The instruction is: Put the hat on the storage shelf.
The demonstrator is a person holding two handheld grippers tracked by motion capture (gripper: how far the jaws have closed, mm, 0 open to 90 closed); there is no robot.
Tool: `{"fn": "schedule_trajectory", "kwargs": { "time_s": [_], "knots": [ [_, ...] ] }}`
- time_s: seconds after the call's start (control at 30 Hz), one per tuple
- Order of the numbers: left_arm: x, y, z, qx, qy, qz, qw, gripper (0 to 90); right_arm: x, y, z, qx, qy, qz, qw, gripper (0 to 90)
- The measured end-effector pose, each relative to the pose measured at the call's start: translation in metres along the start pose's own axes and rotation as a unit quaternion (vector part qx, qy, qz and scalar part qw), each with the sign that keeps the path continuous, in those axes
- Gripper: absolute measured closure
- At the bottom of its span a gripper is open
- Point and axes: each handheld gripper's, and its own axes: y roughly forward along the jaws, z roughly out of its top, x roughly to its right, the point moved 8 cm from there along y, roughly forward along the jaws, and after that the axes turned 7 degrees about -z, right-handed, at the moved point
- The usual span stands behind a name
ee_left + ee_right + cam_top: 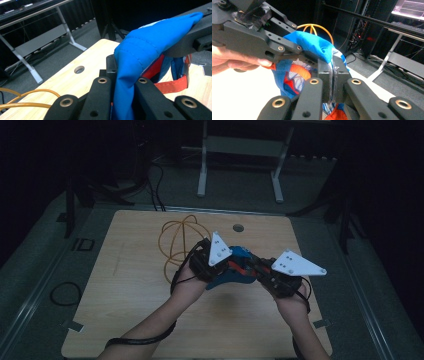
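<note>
A: What is held at the centre of the high view, and how far is the work judged to have come?

B: One blue garment with orange-red trim is held clear of the worktop, stretched between the two claws just right of the frame's middle. The left claw is closed on a fold of the blue cloth, which is seen pinched between its jaws at the lower centre of the left gripper view. The right claw is likewise clamped narrow on an edge of the same cloth, at the lower centre of the right gripper view.

A: What is taken as done, and what as left?

B: The pick-up is taken as done, since both grips are seated and the cloth is lifted. Spreading or folding is judged to remain; the cloth is bunched, not flat.

A: How many of each thing are counted?

B: One garment, two claws, and one coil of orange cable lying on the worktop at the upper left of the claws. One round hole is noted in the worktop near its far edge.
</note>
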Motion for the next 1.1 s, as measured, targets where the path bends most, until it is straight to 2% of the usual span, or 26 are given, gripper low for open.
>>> {"fn": "schedule_trajectory", "kwargs": {
  "time_s": [0.17,0.27,0.37,0.4,0.47,0.5,0.53,0.6,0.67,0.7,0.8,0.83,0.9,0.93,0.97,1.0,1.07,1.1],
  "knots": [
    [0.004,-0.004,0.003,0.013,0.026,-0.004,0.9996,89.7,-0.002,-0.006,-0.001,0.005,0.012,0.013,0.9998,84.2],
    [0.004,-0.008,0.006,0.022,0.037,-0.004,0.9991,89.7,-0.003,-0.015,-0.001,0.014,0.019,0.022,0.9995,76.0],
    [0.003,-0.012,0.005,0.025,0.042,-0.006,0.9988,89.7,-0.005,-0.026,0.001,0.026,0.029,0.033,0.9987,71.9],
    [0.003,-0.013,0.005,0.029,0.043,-0.014,0.9986,89.7,-0.007,-0.03,0.001,0.032,0.028,0.037,0.9984,70.6],
    [0.003,-0.016,0.004,0.035,0.048,-0.017,0.9981,89.7,-0.009,-0.037,0.003,0.035,0.022,0.039,0.9984,67.6],
    [0.004,-0.018,0.004,0.044,0.055,-0.026,0.9971,89.7,-0.009,-0.041,0.004,0.039,0.024,0.043,0.998,67.3],
    [0.005,-0.021,0.004,0.052,0.062,-0.026,0.9964,89.6,-0.008,-0.045,0.005,0.043,0.027,0.044,0.9977,66.5],
    [0.008,-0.029,0.005,0.083,0.08,-0.041,0.9926,89.6,-0.004,-0.052,0.007,0.052,0.027,0.041,0.9975,64.4],
    [0.01,-0.037,0.006,0.111,0.1,-0.052,0.9874,89.6,0.004,-0.057,0.008,0.057,0.031,0.032,0.9974,64.2],
    [0.01,-0.04,0.006,0.117,0.104,-0.055,0.9861,89.6,0.008,-0.059,0.008,0.061,0.033,0.026,0.9973,64.3],
    [0.01,-0.051,0.007,0.142,0.115,-0.08,0.98,89.6,0.019,-0.064,0.006,0.064,0.031,0.01,0.9974,64.3],
    [0.011,-0.055,0.006,0.15,0.122,-0.09,0.977,89.6,0.022,-0.065,0.005,0.064,0.032,0.007,0.9974,64.4],
    [0.012,-0.061,0.005,0.157,0.129,-0.11,0.9729,89.6,0.024,-0.065,0.003,0.06,0.038,0.013,0.9974,64.4],
    [0.014,-0.064,0.003,0.161,0.134,-0.126,0.9697,89.5,0.023,-0.065,0.001,0.057,0.04,0.017,0.9974,64.4],
    [0.014,-0.066,0.002,0.164,0.137,-0.131,0.9681,89.5,0.021,-0.064,-0.001,0.054,0.041,0.023,0.9974,64.4],
    [0.015,-0.068,0.0,0.161,0.137,-0.144,0.9667,89.5,0.017,-0.062,-0.003,0.05,0.042,0.034,0.9973,64.4],
    [0.016,-0.071,-0.003,0.171,0.143,-0.166,0.9606,89.5,0.007,-0.059,-0.008,0.041,0.042,0.061,0.9964,64.3],
    [0.017,-0.073,-0.005,0.173,0.142,-0.184,0.9571,89.5,0.001,-0.058,-0.01,0.037,0.038,0.071,0.9961,64.3]
  ]
}}
